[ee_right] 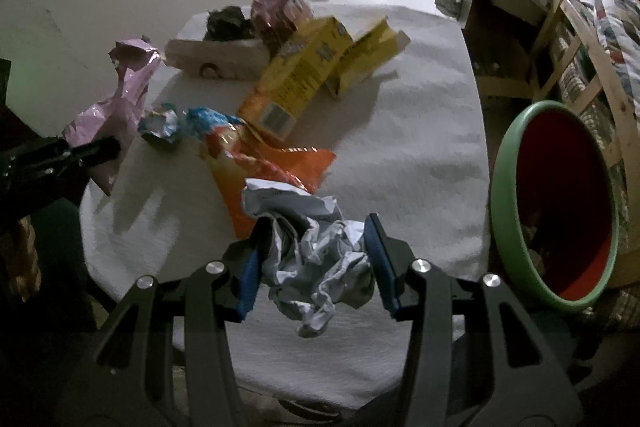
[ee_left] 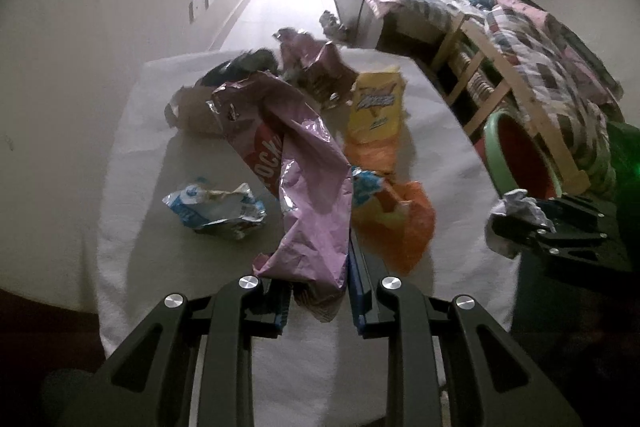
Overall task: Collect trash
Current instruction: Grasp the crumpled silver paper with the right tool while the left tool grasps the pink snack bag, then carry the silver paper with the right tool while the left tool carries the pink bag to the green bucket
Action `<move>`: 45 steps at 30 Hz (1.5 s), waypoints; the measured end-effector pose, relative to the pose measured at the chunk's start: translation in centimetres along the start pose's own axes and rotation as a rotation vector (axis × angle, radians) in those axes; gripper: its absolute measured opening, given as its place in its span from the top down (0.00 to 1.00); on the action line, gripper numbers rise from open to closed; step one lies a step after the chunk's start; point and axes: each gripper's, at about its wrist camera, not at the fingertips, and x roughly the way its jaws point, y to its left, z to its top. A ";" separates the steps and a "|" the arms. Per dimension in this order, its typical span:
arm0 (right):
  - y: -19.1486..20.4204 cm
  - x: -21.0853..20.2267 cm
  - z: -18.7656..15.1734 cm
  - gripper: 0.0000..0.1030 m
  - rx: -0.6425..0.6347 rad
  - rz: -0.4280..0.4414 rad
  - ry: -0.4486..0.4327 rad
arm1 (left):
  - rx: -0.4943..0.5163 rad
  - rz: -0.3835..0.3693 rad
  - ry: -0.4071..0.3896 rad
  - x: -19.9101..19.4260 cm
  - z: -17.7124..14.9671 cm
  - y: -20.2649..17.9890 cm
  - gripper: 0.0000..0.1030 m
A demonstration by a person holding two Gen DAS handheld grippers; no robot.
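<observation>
My left gripper (ee_left: 320, 279) is shut on a long pink foil wrapper (ee_left: 308, 187) and holds it above the white-covered table (ee_left: 168, 267); it also shows in the right wrist view (ee_right: 116, 107). My right gripper (ee_right: 316, 259) is shut on a crumpled white paper ball (ee_right: 312, 251) near the table's front right edge; it shows in the left wrist view (ee_left: 516, 215). A green-rimmed red bin (ee_right: 560, 203) stands tilted just right of the table. On the table lie a blue-white wrapper (ee_left: 216, 207), an orange bag (ee_left: 396, 223) and a yellow packet (ee_left: 376, 107).
More trash sits at the table's far end: a brown bag (ee_left: 192, 107), a dark lump (ee_left: 256, 61) and a purple wrapper (ee_left: 316, 63). A bed with a checked quilt (ee_left: 552, 39) and wooden frame runs along the right. A wall is on the left.
</observation>
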 end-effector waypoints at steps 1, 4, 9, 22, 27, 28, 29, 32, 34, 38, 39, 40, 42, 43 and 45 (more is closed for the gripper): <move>0.1 -0.3 0.0 0.55 -0.002 0.002 -0.007 | 0.000 -0.008 -0.008 -0.4 0.0 -0.1 0.79; 0.3 -1.2 0.2 0.55 -0.007 0.005 -0.026 | -0.003 -0.020 -0.023 -1.4 0.1 -0.2 0.79; 0.3 -2.1 0.5 0.55 -0.004 0.012 -0.046 | -0.026 -0.053 -0.034 -2.2 0.4 -0.1 0.79; -0.1 -2.2 0.8 0.55 0.006 0.028 -0.063 | -0.009 -0.049 -0.028 -2.6 1.0 -0.8 0.79; -0.7 -2.2 1.1 0.55 0.006 0.024 -0.066 | 0.028 -0.067 -0.017 -1.8 1.6 -3.1 0.79; -1.0 -2.3 1.2 0.55 0.006 0.020 -0.069 | 0.036 -0.071 -0.013 -1.5 1.7 -3.7 0.79; -1.3 -2.5 1.3 0.55 0.009 0.018 -0.073 | 0.048 -0.076 -0.008 -1.2 1.8 -4.4 0.79; -2.8 -3.0 1.6 0.55 0.029 0.004 -0.089 | 0.081 -0.095 0.005 -0.4 2.3 -6.3 0.79; -4.1 -3.5 1.8 0.55 0.048 -0.009 -0.100 | 0.101 -0.109 0.009 0.0 2.7 -7.4 0.79; -6.9 -4.4 1.9 0.55 0.084 -0.040 -0.118 | 0.140 -0.141 0.014 0.9 4.0 -10.1 0.79; -7.9 -4.7 1.9 0.55 0.097 -0.051 -0.123 | 0.152 -0.151 0.014 1.1 4.3 -11.0 0.79; -8.7 -5.0 1.9 0.55 0.107 -0.059 -0.127 | 0.167 -0.162 0.014 1.4 4.7 -12.0 0.79; -10.1 -5.3 1.9 0.55 0.125 -0.077 -0.133 | 0.187 -0.181 0.016 1.8 5.2 -13.4 0.79; -11.0 -5.5 1.9 0.55 0.136 -0.086 -0.137 | 0.197 -0.192 0.018 2.0 5.5 -14.3 0.79; -12.7 -6.0 1.9 0.55 0.158 -0.104 -0.143 | 0.219 -0.212 0.022 2.5 6.0 -16.0 0.79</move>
